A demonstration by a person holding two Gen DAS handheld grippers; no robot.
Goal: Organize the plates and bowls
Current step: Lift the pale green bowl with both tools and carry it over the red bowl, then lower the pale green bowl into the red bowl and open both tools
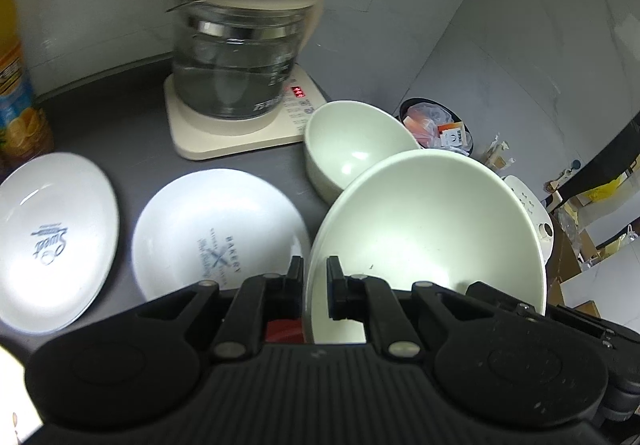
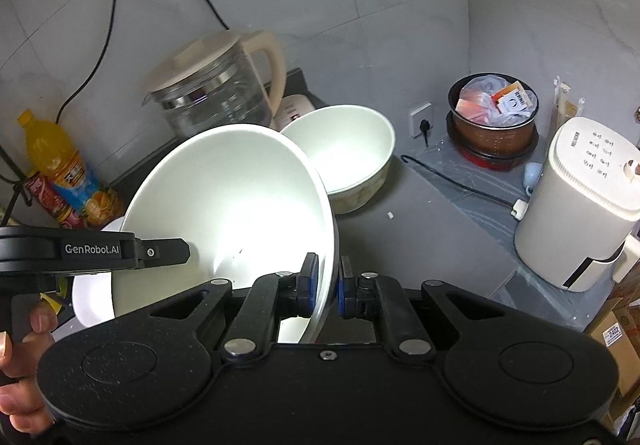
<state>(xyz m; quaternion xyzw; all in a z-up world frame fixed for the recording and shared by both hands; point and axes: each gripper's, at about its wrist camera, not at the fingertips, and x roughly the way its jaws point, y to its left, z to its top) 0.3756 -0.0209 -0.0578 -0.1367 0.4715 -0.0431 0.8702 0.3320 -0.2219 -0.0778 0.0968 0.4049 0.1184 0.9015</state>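
The large white bowl (image 1: pixel 432 229) is held tilted above the grey tabletop (image 1: pixel 132 113), and both tools grip it at the rim. The left hand-held gripper (image 1: pixel 314 287) pinches the near left part of the rim, one finger outside the wall and one inside. The right hand-held gripper (image 2: pixel 326 287) is pressed on the near right part of the rim of the same large white bowl (image 2: pixel 228 213) — its blue-padded fingers stand on the two sides of the thin wall. In the right wrist view the left hand-held gripper (image 2: pixel 188 249) comes in from the left side and reaches the bowl's edge there.

Just behind it, a smaller white bowl (image 1: pixel 352 143) rests on the tabletop, close to the tilted one. To the left lie two white plates side by side: one with "BAKERY" print (image 1: pixel 216 233) and one with "Sweet" print (image 1: pixel 52 241), which is blurred.

Farther back stands a glass kettle (image 1: pixel 240 57) with a cream lid on its cream base (image 1: pixel 208 137), where a red display (image 1: pixel 298 91) glows. A bottle of orange drink (image 2: pixel 64 169) stands at the far left by the wall. On the right, lower than the tabletop, are a round pot full of waste (image 2: pixel 494 117) and a cream appliance (image 2: pixel 580 205).
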